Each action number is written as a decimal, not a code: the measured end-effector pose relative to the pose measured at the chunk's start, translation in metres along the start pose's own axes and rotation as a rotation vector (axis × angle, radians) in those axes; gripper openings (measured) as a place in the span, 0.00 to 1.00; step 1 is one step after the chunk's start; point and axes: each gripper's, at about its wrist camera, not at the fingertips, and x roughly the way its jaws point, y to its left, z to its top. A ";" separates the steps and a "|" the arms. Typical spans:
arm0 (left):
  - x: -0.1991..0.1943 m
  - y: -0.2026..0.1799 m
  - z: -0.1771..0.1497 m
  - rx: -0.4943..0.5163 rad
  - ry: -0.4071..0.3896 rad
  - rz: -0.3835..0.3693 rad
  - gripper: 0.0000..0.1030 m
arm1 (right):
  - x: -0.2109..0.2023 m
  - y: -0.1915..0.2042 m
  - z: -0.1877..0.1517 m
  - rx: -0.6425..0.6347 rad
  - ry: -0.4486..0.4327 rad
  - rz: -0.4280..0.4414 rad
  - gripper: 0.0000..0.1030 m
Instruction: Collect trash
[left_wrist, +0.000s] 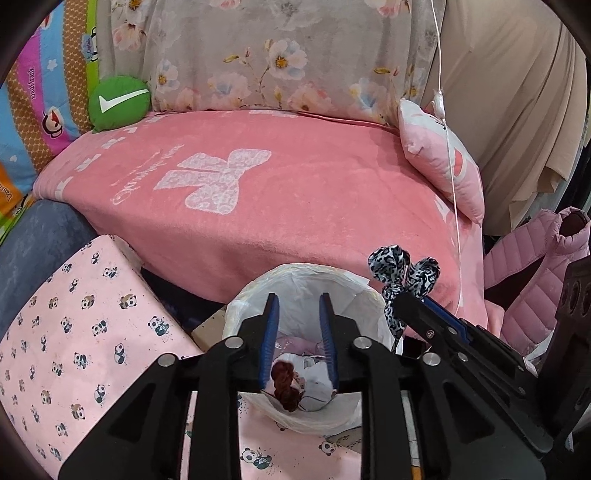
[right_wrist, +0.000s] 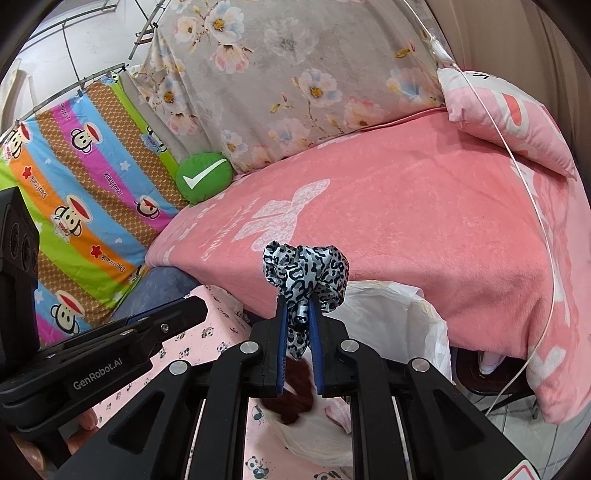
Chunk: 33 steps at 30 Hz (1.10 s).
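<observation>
Leopard-print scrunchie (right_wrist: 305, 275) standing upright between the right gripper (right_wrist: 298, 314) pads, long axis vertical, bunched end pointing up, left gripper (left_wrist: 298, 325) hanging parted and empty over the white-lined bin (left_wrist: 354, 291), brown scrunchie (left_wrist: 284, 386) lying below its fingertips.

bed (left_wrist: 280, 206): pink blanket | head end: floral cover (left_wrist: 280, 55) | far corner: green check cushion (left_wrist: 119, 102) | side: striped cartoon sheet (right_wrist: 74, 192) | floor (right_wrist: 517, 424): pale tiles

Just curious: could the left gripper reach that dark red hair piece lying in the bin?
Probably yes: the left gripper hangs over the open bin, fingers apart and empty, with the hair piece below.
</observation>
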 end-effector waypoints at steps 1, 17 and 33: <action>0.000 0.001 0.000 -0.003 -0.005 0.004 0.33 | 0.002 0.000 0.000 0.000 0.004 -0.002 0.16; -0.004 0.029 -0.006 -0.061 -0.031 0.061 0.58 | 0.020 0.004 -0.006 -0.007 0.030 -0.013 0.30; -0.025 0.050 -0.032 -0.076 -0.088 0.195 0.87 | 0.006 0.028 -0.015 -0.152 0.082 -0.071 0.47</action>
